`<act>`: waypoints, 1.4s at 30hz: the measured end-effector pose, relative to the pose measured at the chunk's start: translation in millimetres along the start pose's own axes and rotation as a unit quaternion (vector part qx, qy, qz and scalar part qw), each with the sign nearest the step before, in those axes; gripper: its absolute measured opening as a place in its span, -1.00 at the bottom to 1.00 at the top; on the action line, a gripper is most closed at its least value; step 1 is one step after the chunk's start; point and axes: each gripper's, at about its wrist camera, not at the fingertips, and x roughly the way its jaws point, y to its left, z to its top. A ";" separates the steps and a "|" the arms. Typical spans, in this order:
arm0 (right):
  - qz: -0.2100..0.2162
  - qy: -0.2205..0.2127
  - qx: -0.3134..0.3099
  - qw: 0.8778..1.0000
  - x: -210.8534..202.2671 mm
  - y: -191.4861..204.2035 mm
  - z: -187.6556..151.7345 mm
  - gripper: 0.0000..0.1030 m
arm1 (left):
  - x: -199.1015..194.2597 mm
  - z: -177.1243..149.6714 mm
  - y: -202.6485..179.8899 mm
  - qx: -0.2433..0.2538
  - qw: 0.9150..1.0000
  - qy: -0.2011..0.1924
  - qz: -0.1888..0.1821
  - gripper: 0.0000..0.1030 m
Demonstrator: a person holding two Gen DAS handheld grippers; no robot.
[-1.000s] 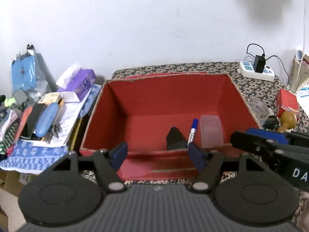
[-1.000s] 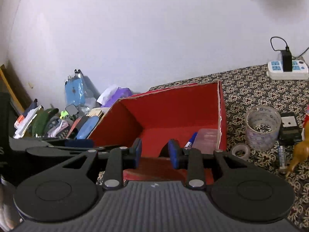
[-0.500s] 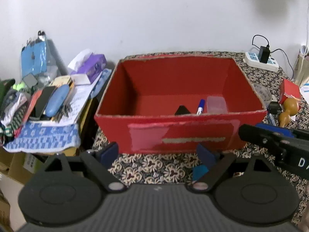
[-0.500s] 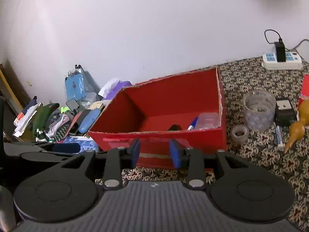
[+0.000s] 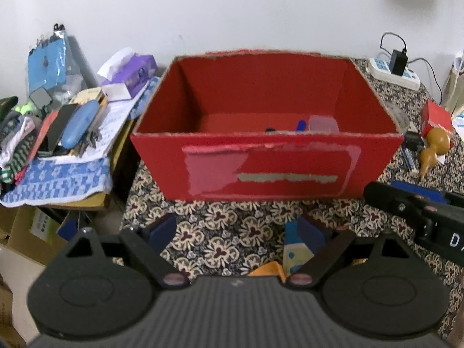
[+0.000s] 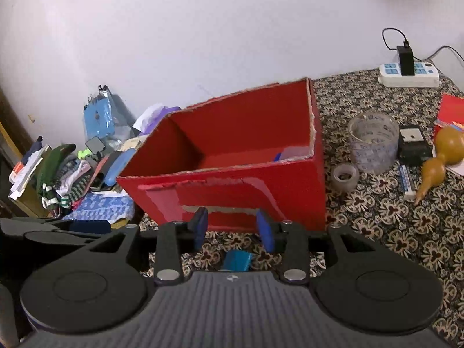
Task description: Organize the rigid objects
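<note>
A red cardboard box (image 5: 261, 168) (image 6: 232, 174) stands on the patterned tablecloth. Inside it I see a blue marker (image 5: 301, 124), a clear plastic case (image 5: 323, 123) and a dark object's tip (image 5: 270, 129). My left gripper (image 5: 236, 227) is open and empty, in front of the box above the cloth. My right gripper (image 6: 232, 227) is open and empty, near the box's front wall; it also shows in the left wrist view (image 5: 406, 203). A small blue and yellow item (image 5: 294, 252) (image 6: 237, 261) lies on the cloth below the grippers.
To the right of the box lie a large tape roll (image 6: 372, 142), a small tape roll (image 6: 345, 175), a black adapter (image 6: 413, 145), a gourd (image 6: 440, 156), a small red box (image 5: 436, 117) and a power strip (image 6: 409, 74). A cluttered pile (image 5: 66, 127) sits left.
Both grippers have pulled back from above the box toward me and lowered; the box now shows its front wall. The right gripper's jaws have opened wider.
</note>
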 end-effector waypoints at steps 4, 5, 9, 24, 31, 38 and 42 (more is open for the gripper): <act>-0.006 0.014 0.011 1.000 1.3 -4.4 -8.2 -0.55 | 8.4 -7.6 -5.0 0.005 1.000 0.018 -0.006 0.84; -0.006 0.020 0.012 1.000 1.8 -5.8 -11.0 -0.55 | 10.7 -10.0 -6.4 0.005 1.000 0.022 -0.006 0.91; -0.013 0.041 0.006 0.999 2.6 -9.8 -22.2 -0.55 | 15.1 -18.3 -9.7 0.009 0.999 0.029 -0.010 0.92; -0.026 0.091 0.065 0.993 5.9 -46.5 -41.6 -0.55 | 25.1 -49.9 7.4 -0.008 0.997 0.048 -0.058 0.87; -0.022 0.102 0.091 0.990 4.5 -61.7 -44.5 -0.55 | 18.5 -57.9 2.8 0.009 0.990 0.039 -0.136 0.80; -0.018 0.105 0.115 0.988 2.1 -72.3 -45.4 -0.55 | 17.2 -52.9 -23.6 0.043 0.989 0.034 -0.140 0.78; -0.015 0.106 0.114 0.988 1.9 -72.5 -46.1 -0.55 | 20.3 -49.4 -38.4 0.062 0.990 0.037 -0.125 0.87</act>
